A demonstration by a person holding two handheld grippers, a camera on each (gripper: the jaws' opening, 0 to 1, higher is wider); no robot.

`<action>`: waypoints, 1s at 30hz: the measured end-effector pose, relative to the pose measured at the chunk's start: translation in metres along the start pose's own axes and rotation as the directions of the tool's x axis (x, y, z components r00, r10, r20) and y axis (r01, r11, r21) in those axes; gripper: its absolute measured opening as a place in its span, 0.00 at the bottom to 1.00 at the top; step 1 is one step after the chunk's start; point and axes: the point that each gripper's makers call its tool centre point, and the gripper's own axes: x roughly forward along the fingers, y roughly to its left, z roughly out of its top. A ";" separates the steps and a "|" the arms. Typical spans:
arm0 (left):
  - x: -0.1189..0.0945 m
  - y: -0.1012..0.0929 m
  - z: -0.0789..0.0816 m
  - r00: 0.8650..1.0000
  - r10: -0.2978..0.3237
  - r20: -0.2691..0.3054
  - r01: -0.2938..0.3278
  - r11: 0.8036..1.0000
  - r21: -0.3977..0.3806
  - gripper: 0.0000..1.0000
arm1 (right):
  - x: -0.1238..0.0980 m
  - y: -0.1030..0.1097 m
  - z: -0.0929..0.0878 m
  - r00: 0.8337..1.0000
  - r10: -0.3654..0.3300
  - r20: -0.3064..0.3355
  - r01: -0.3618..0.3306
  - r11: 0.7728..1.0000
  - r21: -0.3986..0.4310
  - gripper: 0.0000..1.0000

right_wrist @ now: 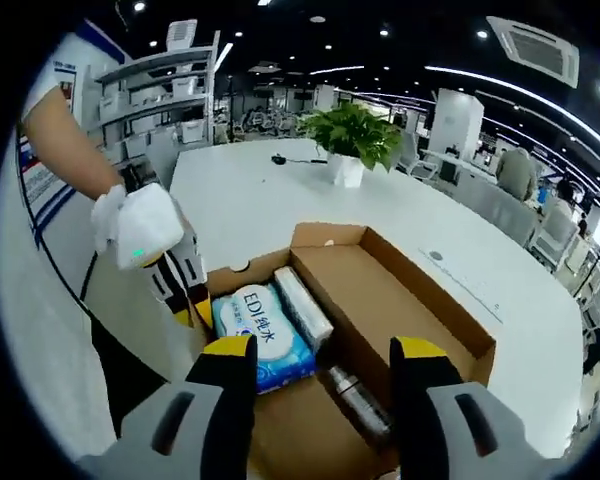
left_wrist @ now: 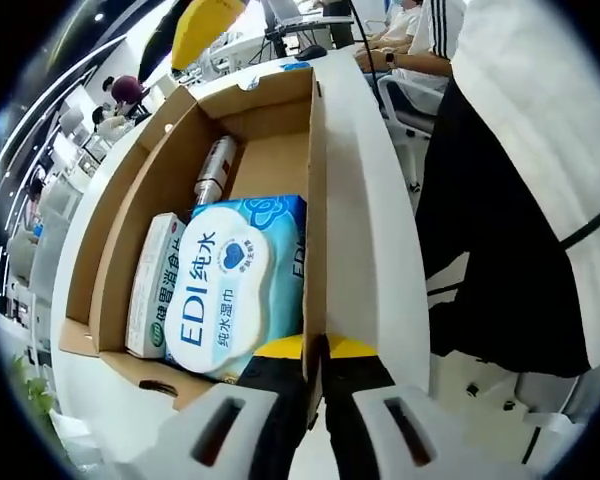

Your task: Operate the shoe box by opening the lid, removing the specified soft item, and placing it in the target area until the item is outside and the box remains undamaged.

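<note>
Holding the raised flap of the brown corrugated cardboard shoe box (left_wrist: 280, 150) back, the left gripper (left_wrist: 315, 385) has its jaws nipped narrow on the flap's edge, which runs straight up between them in the left gripper view; in the right gripper view the same left gripper (right_wrist: 185, 290) shows at the box's near-left side. The right gripper (right_wrist: 320, 365) hovers above the open box with its yellow-tipped jaws spread wide and nothing between them.

Inside the box, toward the left gripper's end, lies the soft blue-and-white pack of wet wipes with a white oval lid (left_wrist: 235, 285), flat on the floor of the box. Just beside it sits a slim white-and-green carton (left_wrist: 152, 290), and a silvery cylindrical bottle (left_wrist: 212, 170) lies further along the bottom.

The pack looks light, squashy and slick in its plastic film, so a shallow pinch would probably slide off. Closing the jaws across the pack's narrow width, on the soft body rather than the hard lid, seems the safest hold. Its gap to the cardboard wall is hard to judge here.
</note>
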 end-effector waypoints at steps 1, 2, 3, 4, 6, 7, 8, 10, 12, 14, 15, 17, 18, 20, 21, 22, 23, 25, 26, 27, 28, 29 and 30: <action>0.000 0.000 0.000 1.000 0.000 0.000 0.000 1.000 0.000 0.04 | 0.001 0.001 0.000 1.000 0.002 -0.002 -0.002 1.000 -0.003 0.54; 0.000 0.000 0.000 1.000 0.001 0.001 -0.001 1.000 0.002 0.04 | 0.005 0.002 -0.002 1.000 0.008 -0.002 -0.008 1.000 -0.002 0.54; 0.000 0.000 0.000 1.000 0.002 0.001 -0.002 1.000 0.002 0.04 | 0.008 0.004 -0.005 1.000 0.019 -0.020 -0.019 1.000 -0.019 0.53; 0.001 0.000 -0.001 1.000 0.003 0.001 -0.003 1.000 0.002 0.04 | 0.010 0.005 -0.006 1.000 0.018 -0.024 -0.019 1.000 -0.024 0.53; 0.000 0.000 0.000 1.000 0.003 0.001 -0.003 1.000 0.003 0.04 | 0.014 0.006 -0.008 0.999 0.018 -0.029 -0.019 0.999 -0.034 0.53; 0.000 0.000 0.000 1.000 0.004 0.001 -0.004 1.000 0.000 0.04 | 0.017 0.006 -0.008 0.999 0.021 -0.032 -0.022 0.999 -0.040 0.52; 0.000 0.000 0.000 1.000 0.009 0.002 -0.009 1.000 0.003 0.04 | 0.016 0.007 -0.005 0.999 0.022 -0.031 -0.024 0.999 -0.045 0.52; 0.000 0.000 0.000 1.000 0.017 0.007 -0.017 1.000 0.006 0.05 | 0.018 0.007 -0.003 0.999 0.032 -0.028 -0.033 0.998 -0.044 0.52; 0.000 0.000 0.000 1.000 0.020 0.009 -0.021 1.000 0.012 0.05 | 0.023 0.008 -0.004 0.999 0.041 -0.033 -0.042 0.998 -0.044 0.52; 0.000 0.001 0.000 1.000 0.019 0.008 -0.019 1.000 0.009 0.05 | 0.028 0.009 -0.004 0.998 0.057 -0.036 -0.058 0.997 -0.048 0.51; 0.000 0.001 0.000 1.000 0.019 0.007 -0.019 1.000 0.009 0.05 | 0.030 0.011 -0.003 0.997 0.065 -0.035 -0.067 0.996 -0.050 0.51; 0.001 0.001 0.000 1.000 0.023 0.008 -0.023 1.000 0.006 0.05 | 0.029 0.019 0.000 0.994 0.108 -0.035 -0.110 0.992 -0.061 0.47; 0.001 0.001 -0.001 1.000 0.023 0.006 -0.023 1.000 0.006 0.05 | 0.034 0.020 -0.002 0.993 0.114 -0.043 -0.116 0.992 -0.054 0.45; 0.001 0.001 -0.001 1.000 0.019 0.005 -0.019 1.000 0.005 0.05 | 0.041 0.021 -0.001 0.992 0.112 -0.049 -0.115 0.992 -0.053 0.44; 0.000 0.001 0.000 1.000 0.017 0.006 -0.018 1.000 0.006 0.05 | 0.043 0.022 -0.001 0.992 0.113 -0.053 -0.116 0.992 -0.055 0.44; 0.000 0.000 0.000 1.000 0.017 0.006 -0.017 1.000 0.006 0.05 | 0.045 0.024 -0.002 0.992 0.114 -0.060 -0.118 0.991 -0.058 0.44; 0.000 0.000 0.001 1.000 0.017 0.006 -0.017 1.000 0.006 0.05 | 0.046 0.027 -0.002 0.991 0.118 -0.065 -0.122 0.990 -0.063 0.44; 0.000 0.000 0.001 1.000 0.018 0.005 -0.019 1.000 0.006 0.05 | 0.048 0.032 -0.003 0.989 0.130 -0.069 -0.135 0.988 -0.074 0.44; 0.000 0.001 0.000 1.000 0.020 0.006 -0.020 1.000 0.006 0.05 | 0.052 0.034 -0.006 0.988 0.139 -0.074 -0.144 0.986 -0.079 0.45; 0.000 0.001 0.001 1.000 0.022 0.005 -0.022 1.000 0.005 0.05 | 0.053 0.036 -0.007 0.986 0.148 -0.074 -0.154 0.985 -0.080 0.45; 0.000 0.001 0.001 1.000 0.024 0.006 -0.024 1.000 0.005 0.05 | 0.053 0.039 -0.007 0.984 0.160 -0.077 -0.166 0.983 -0.079 0.45; 0.000 0.001 0.001 1.000 0.026 0.007 -0.026 1.000 0.005 0.05 | 0.053 0.042 -0.008 0.981 0.177 -0.082 -0.183 0.980 -0.081 0.45; 0.000 0.001 0.000 1.000 0.026 0.007 -0.026 1.000 0.005 0.05 | 0.054 0.044 -0.009 0.979 0.184 -0.085 -0.191 0.978 -0.085 0.45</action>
